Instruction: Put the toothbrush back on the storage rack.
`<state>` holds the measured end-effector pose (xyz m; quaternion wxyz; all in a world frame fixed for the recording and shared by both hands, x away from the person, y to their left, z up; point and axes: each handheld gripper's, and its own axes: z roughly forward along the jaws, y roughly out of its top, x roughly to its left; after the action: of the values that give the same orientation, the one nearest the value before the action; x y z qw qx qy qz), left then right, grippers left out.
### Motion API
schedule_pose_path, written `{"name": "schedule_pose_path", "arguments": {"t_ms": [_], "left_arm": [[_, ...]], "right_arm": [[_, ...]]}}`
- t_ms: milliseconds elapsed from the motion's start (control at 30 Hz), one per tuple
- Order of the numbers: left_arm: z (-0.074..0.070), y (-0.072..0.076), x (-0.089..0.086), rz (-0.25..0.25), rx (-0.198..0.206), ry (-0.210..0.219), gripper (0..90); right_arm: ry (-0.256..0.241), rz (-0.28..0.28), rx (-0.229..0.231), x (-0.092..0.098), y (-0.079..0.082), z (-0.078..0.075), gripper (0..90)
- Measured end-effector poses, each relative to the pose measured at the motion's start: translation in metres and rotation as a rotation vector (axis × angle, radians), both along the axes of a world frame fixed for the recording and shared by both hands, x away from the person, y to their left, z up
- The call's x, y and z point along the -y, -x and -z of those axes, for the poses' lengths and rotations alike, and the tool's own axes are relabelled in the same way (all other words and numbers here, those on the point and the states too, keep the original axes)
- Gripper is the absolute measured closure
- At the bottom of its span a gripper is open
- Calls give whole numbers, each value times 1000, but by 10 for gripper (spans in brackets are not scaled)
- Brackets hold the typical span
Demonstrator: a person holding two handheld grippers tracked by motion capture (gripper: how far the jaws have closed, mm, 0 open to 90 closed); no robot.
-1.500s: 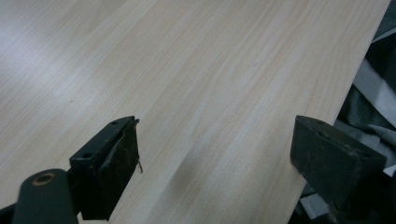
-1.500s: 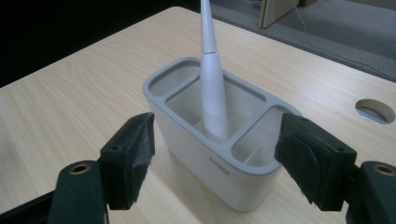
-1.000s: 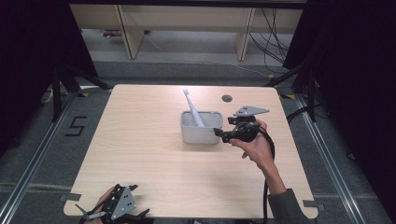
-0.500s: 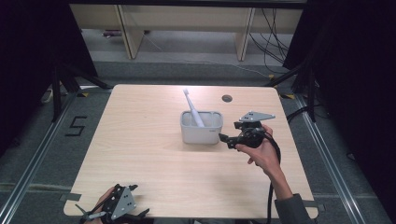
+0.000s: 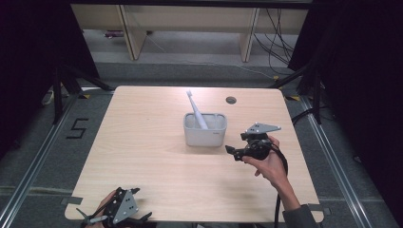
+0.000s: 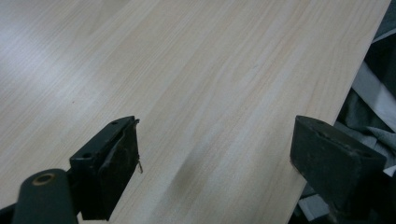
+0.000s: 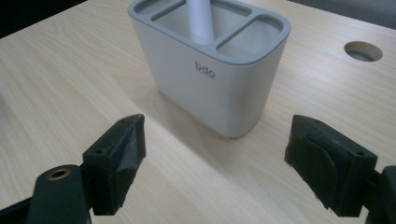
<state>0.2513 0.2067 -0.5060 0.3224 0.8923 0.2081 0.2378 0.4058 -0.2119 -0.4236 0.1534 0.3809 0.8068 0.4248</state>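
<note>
A pale grey holder [image 5: 204, 130] with several compartments stands at the middle of the wooden table [image 5: 152, 156]. A white toothbrush [image 5: 195, 107] leans in it, head up and tilted to the far left. My right gripper [image 5: 233, 153] hovers just right of the holder, a little nearer me, open and empty. In the right gripper view its jaws [image 7: 215, 168] frame the holder [image 7: 219, 70], and the toothbrush handle [image 7: 201, 21] rises from the middle slot. My left gripper [image 5: 116, 216] rests at the table's near left edge, open [image 6: 215, 158] over bare wood.
A round cable hole [image 5: 231, 100] lies in the table behind and to the right of the holder, seen too in the right gripper view [image 7: 363, 50]. The table's edge [image 6: 336, 93] runs close beside the left gripper. Shelving legs [image 5: 247, 42] stand beyond the far edge.
My right gripper has drawn back from the holder toward the near right side. The left gripper, holder and toothbrush have stayed put.
</note>
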Motion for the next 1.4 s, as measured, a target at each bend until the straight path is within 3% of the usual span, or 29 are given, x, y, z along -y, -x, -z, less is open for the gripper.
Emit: {"name": "schedule_pose_path", "arguments": {"t_ms": [200, 333, 367, 400, 467, 500, 567, 733, 767, 800, 867, 1033, 1167, 1200, 1233, 1267, 1300, 1333, 1367, 1400], "left_arm": [[0, 1, 0, 1, -4, 15, 150], [0, 0, 0, -1, -2, 18, 150], [0, 0, 0, 0, 1, 3, 150], [0, 0, 0, -1, 0, 5, 150], [1, 1, 0, -9, -10, 25, 150], [0, 1, 0, -2, -2, 17, 150], [0, 1, 0, -3, 0, 17, 150], [0, 0, 0, -5, -2, 15, 150], [0, 1, 0, -5, -3, 16, 150], [0, 1, 0, -4, -2, 19, 150], [0, 1, 0, -4, 0, 16, 150], [0, 0, -1, -6, -1, 16, 150], [0, 1, 0, -5, -3, 21, 150], [0, 1, 0, -5, -2, 21, 150], [0, 1, 0, -5, 0, 16, 150], [0, 1, 0, -6, -2, 20, 150], [0, 1, 0, -6, -2, 18, 150], [0, 1, 0, -7, -3, 20, 150], [0, 0, 0, -6, -2, 16, 150], [0, 0, 0, -7, -2, 17, 150]], "right_arm": [[-11, -6, -12, -1, 6, 6, 202], [8, -13, -10, 0, 11, 9, 201], [1, -3, -5, -1, 13, 10, 201], [-4, -5, -27, -1, 15, 10, 201], [6, -12, -10, -1, 17, 13, 201], [3, -8, -27, -1, 19, 13, 201], [16, -13, -19, -1, 20, 16, 201], [-5, -6, -31, -2, 25, 22, 200], [11, -24, -23, 0, 25, 22, 200], [-8, 1, -45, -2, 28, 24, 200], [-2, 0, -51, -1, 30, 26, 197], [-9, -16, -24, 2, 33, 30, 184], [-21, 0, -59, 2, 39, 34, 171], [-14, -24, -32, 4, 38, 37, 169], [-12, -3, -49, 4, 41, 37, 169], [-2, -23, -26, 5, 39, 38, 169], [-28, -13, -47, 4, 42, 40, 168], [-9, -17, -41, 5, 43, 40, 168], [-35, -12, -57, 4, 45, 43, 168], [-24, -13, -53, 5, 46, 43, 168]]}}
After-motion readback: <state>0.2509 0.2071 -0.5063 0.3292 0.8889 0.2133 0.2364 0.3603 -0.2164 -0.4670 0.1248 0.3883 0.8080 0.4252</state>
